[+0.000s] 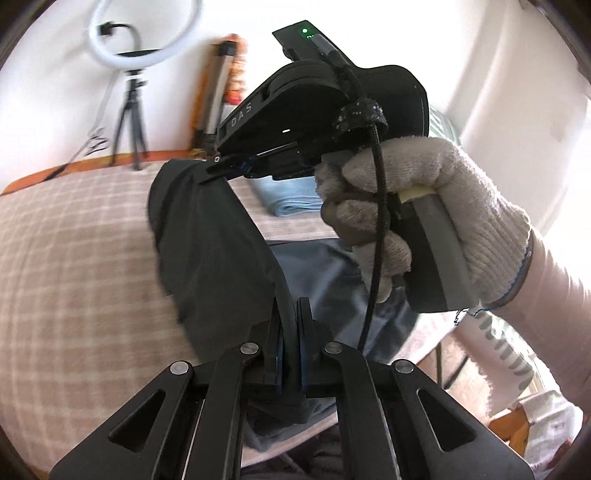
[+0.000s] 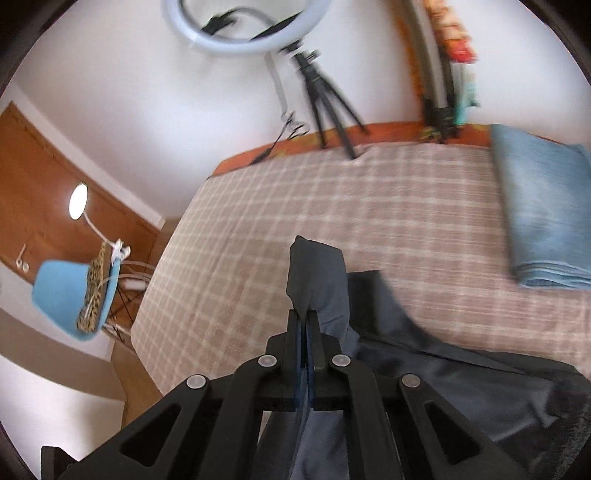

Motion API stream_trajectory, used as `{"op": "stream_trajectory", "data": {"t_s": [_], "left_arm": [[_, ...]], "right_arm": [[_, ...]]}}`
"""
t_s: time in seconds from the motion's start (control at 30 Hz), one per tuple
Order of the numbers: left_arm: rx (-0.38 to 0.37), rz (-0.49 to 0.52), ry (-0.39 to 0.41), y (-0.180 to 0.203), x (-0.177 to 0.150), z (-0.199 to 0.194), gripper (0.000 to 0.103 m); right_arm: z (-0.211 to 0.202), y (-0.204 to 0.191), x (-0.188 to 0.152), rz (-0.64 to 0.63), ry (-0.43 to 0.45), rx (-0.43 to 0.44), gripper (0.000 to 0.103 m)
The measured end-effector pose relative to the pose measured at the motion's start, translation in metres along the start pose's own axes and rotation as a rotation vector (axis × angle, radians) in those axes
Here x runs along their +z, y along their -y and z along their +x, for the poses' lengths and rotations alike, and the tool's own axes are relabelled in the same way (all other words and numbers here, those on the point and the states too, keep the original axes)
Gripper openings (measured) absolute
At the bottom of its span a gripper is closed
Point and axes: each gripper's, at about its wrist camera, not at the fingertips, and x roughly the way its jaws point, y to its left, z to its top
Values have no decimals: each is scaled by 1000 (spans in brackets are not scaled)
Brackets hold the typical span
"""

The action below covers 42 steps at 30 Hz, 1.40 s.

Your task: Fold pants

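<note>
Above a bed covered with a beige and white checked sheet [image 2: 369,206], one pair of dark pants [image 1: 207,240] is held up by two hand-held grippers. The fabric is seen as dark charcoal grey, smooth and thin, with a slightly bluish sheen where light falls on it; it hangs in loose folds, and part of it is spread on the sheet in the right wrist view [image 2: 461,373]. The left gripper [image 1: 290,314] is clenched on an edge of the pants, the cloth being pinched between its blue-lined pads. The right gripper [image 2: 304,321] is likewise clamped on the cloth, a bunched corner standing up beyond its tips. In the left wrist view the right gripper [image 1: 212,171] is also seen from the side, biting the upper edge of the hanging cloth and carried by a hand in a knitted white glove [image 1: 424,210]. Two grippers and one gloved hand are counted.

One folded stack of light blue denim [image 2: 543,210] is laid on the sheet, well apart from the dark pants. One ring light [image 2: 236,33] and one black tripod [image 2: 325,96] are seen at the far side of the bed against the white wall. One blue chair [image 2: 74,295] and one lit lamp [image 2: 78,206] are seen beside the bed. The letters "DAS" [image 1: 242,115] can be read on the right gripper's black body; no other writing can be made out.
</note>
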Motion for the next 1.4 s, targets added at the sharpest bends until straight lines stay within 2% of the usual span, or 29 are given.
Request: {"op": "stream_trajectory", "data": {"t_s": [0.17,0.6,0.87,1.0,1.1,1.17,1.2,1.23,1.3,1.4], "left_arm": [[-49,66,-41,35,15,30,4],[-189,209,-151,130,29,114,4],[-236,223,-236,160,21,161,4],[-228,248,-258,166,15,169,4],[-234,262,-282,169,15,174,14],[-233,274,-289,170,14,172,26],[-231,278,-286,170,14,171,43],[-227,282,-279,170,15,169,56],[-231,293,-250,166,20,159,57],[-202,320,-202,150,27,132,63]], "right_arm": [[-32,50,-5,58,43,-19,0],[-113,187,-37,239,142,-93,0],[-128,248,-58,327,150,-114,0],[-121,264,-69,341,144,-111,0],[-119,270,-74,345,152,-78,6],[-122,272,-76,350,153,-69,27],[-127,271,-78,346,168,-57,38],[-132,270,-81,337,180,-55,39],[-142,267,-87,312,183,-62,43],[-155,261,-106,296,179,-54,44]]}}
